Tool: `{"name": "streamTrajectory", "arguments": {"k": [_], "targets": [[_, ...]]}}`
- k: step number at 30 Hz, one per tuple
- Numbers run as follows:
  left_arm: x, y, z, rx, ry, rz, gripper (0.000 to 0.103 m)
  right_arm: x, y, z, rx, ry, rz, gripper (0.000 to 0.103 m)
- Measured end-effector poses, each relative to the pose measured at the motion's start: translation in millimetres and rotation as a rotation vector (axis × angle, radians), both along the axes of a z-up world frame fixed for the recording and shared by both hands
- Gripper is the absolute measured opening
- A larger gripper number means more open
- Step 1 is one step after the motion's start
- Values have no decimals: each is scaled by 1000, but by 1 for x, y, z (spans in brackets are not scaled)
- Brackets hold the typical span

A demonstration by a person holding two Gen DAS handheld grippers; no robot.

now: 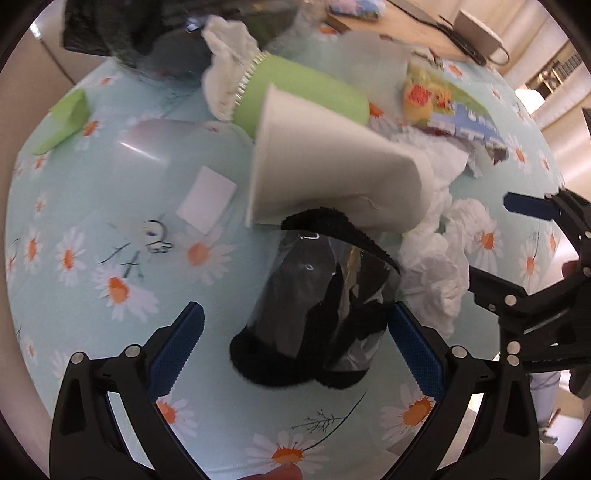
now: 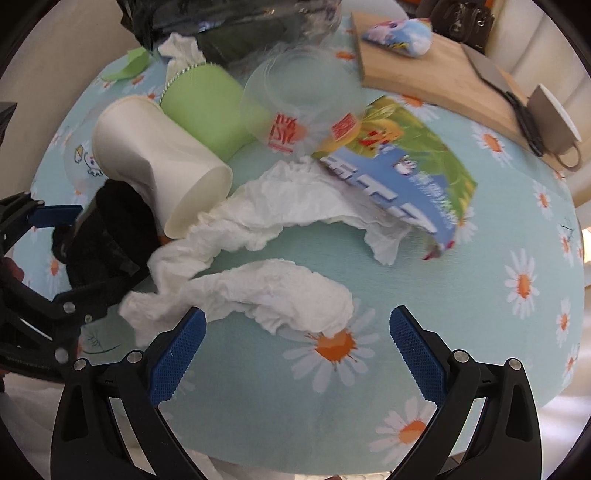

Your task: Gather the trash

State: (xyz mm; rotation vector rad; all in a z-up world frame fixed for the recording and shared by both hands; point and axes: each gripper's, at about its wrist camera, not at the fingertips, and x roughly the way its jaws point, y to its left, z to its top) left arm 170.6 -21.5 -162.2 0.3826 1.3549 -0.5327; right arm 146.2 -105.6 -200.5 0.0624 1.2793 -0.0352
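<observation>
My left gripper is open, its blue fingers on either side of a clear plastic cup with a black rim and dark contents, which lies on the table; the right pad is near its side. A white paper cup lies just beyond it, against a green cup. My right gripper is open just short of a long crumpled white tissue. A colourful snack wrapper and a clear plastic cup lie farther back. The left gripper shows at that view's left edge, around the black-rimmed cup.
A black trash bag sits at the table's far side. A wooden cutting board holds a small printed pouch, a knife and a mug. A green scrap and a white card lie on the daisy tablecloth.
</observation>
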Motion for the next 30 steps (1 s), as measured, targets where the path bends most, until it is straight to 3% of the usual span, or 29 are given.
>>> {"name": "streamTrajectory", "arguments": {"k": [4, 8, 15, 21, 22, 23, 24, 25, 26, 27, 30], "targets": [[6, -2, -16, 17, 30, -19, 97, 6, 9, -14, -26, 9, 52, 96], [5, -6, -21, 42, -46, -71, 99, 10, 10, -19, 3, -34, 74, 97], [-4, -1, -23, -22, -133, -87, 99, 1, 12, -25, 5, -119, 74, 97], [-17, 8, -20, -37, -146, -71, 99, -3, 11, -20, -10, -130, 58, 95], [-19, 9, -20, -40, -147, -74, 97, -4, 12, -19, -8, -135, 62, 92], [-22, 9, -17, -45, -153, -80, 89, -7, 11, -15, -13, -148, 70, 78], [-24, 8, -14, -51, -160, -89, 77, -14, 13, -9, -25, -162, 78, 57], [-25, 8, -12, -54, -161, -96, 70, -16, 15, -5, -19, -168, 93, 46], [-23, 2, -8, -47, -161, -100, 65, -16, 15, -3, -15, -168, 112, 25], [-25, 1, -7, -37, -162, -105, 63, -17, 15, -2, -10, -163, 132, 14], [-24, 1, -4, -25, -154, -92, 61, -17, 9, 3, 48, -146, 177, 9]]}}
